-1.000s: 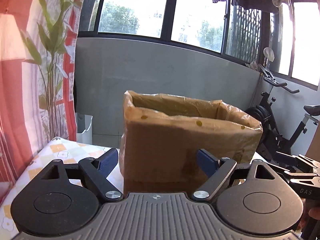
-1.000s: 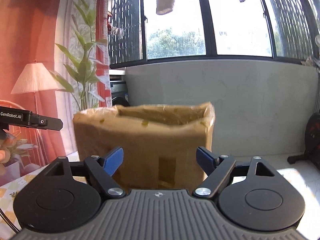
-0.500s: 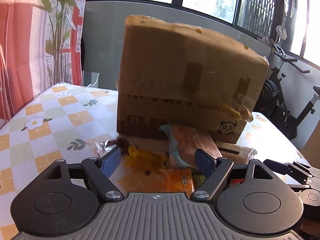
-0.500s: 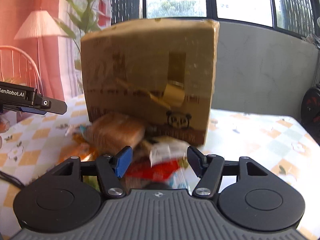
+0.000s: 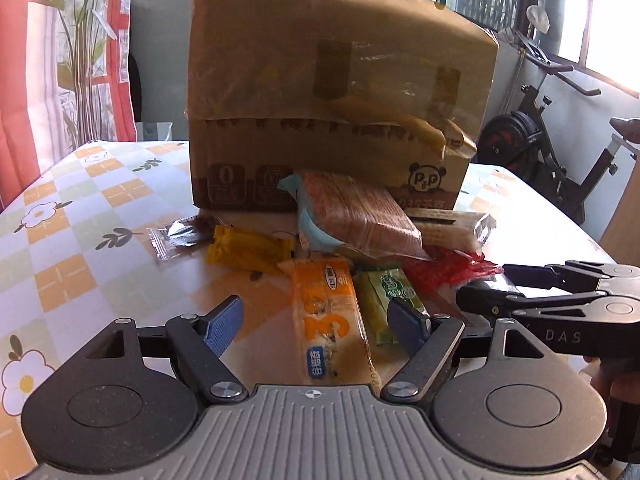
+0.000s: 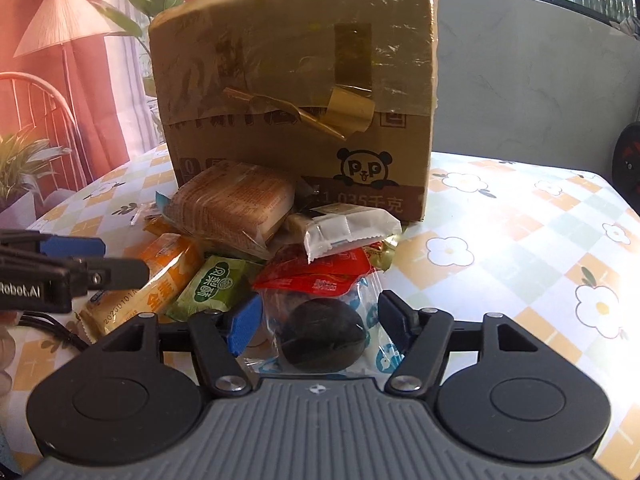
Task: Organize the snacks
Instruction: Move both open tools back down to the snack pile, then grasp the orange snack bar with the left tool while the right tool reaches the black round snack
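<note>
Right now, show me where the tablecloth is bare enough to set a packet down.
Bare checked tablecloth lies right of the brown cardboard box, and more left of the clear-wrapped brown snack. In front of the box it is crowded: orange packet, green packet, red packet, dark round snack overlap.

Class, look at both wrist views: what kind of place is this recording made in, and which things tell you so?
Most likely a home, perhaps an enclosed balcony or sunroom: a table with a flower-patterned cloth, an exercise bike by the windows, a floor lamp, and a cardboard box with snack packets.
</note>
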The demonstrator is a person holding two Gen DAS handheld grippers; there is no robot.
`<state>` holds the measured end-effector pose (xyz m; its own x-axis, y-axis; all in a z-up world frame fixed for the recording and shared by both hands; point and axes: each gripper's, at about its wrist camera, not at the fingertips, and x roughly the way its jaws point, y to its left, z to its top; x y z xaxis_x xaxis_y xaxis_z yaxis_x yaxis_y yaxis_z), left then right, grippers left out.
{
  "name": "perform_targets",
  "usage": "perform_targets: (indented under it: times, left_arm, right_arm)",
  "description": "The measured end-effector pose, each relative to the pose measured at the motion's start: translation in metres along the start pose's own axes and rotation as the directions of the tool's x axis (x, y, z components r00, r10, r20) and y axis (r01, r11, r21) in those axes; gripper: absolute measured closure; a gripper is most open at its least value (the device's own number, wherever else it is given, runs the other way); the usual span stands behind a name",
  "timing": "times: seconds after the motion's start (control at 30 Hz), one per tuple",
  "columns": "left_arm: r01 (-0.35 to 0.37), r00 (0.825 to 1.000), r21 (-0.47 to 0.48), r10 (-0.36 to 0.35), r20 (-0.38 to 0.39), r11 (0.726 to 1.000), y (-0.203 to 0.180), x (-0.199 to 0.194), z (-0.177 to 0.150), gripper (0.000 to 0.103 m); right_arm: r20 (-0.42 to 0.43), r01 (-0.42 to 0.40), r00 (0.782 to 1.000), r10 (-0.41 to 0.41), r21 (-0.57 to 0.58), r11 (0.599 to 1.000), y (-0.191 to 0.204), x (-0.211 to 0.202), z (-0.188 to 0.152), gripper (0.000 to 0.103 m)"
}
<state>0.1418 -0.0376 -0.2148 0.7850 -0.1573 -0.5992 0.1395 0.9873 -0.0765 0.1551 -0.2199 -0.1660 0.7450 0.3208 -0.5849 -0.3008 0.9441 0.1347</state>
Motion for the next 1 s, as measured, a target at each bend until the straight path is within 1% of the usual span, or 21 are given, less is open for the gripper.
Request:
perform_targets:
  times: [0.07,0.13,0.17,0.27,0.5,0.73,0.83,1.0]
  left_arm:
    - [-0.003,1.0,0.0,0.003,0.0,1.0,0.0,0.0,-0.001,0.022]
    - [-0.009,1.0,-0.005,0.009,0.0,1.0,0.001,0.0,-0.002,0.022]
    - [-0.011,1.0,-0.007,0.011,-0.002,1.0,0.002,0.001,-0.002,0.022]
    - [-0.016,1.0,-0.015,0.016,-0.009,1.0,0.003,0.001,-0.003,0.024]
    - [-0.017,1.0,-0.017,0.016,-0.022,1.0,0.004,0.003,-0.004,0.026]
    - [-0.017,0.999,-0.019,0.017,-0.034,1.0,0.003,0.006,-0.006,0.026]
    - [-0.015,0.999,-0.021,0.014,-0.038,1.0,0.003,0.007,-0.006,0.031]
    - [-0.011,0.999,-0.06,0.008,-0.047,0.998,0.004,0.016,0.002,0.034]
  right_arm:
    - [-0.003,0.012,1.0,-0.012,0.003,1.0,0.0,0.001,0.0,0.033]
    - [-0.015,0.03,0.999,-0.03,0.014,0.999,-0.001,0.003,0.001,0.026]
    - [-0.02,0.031,0.999,-0.03,0.022,0.999,-0.002,0.004,0.001,0.025]
    - [-0.026,0.02,0.999,-0.019,0.038,0.999,-0.006,0.005,0.001,0.025]
    - [-0.04,0.018,0.999,-0.018,-0.01,1.0,0.002,0.009,0.002,0.026]
    - [-0.05,0.016,0.999,-0.017,-0.02,1.0,0.004,0.01,0.001,0.025]
    - [-0.059,0.017,0.998,-0.02,-0.036,0.999,0.006,0.012,0.001,0.025]
    - [-0.064,0.016,0.998,-0.02,-0.053,0.998,0.009,0.013,0.001,0.028]
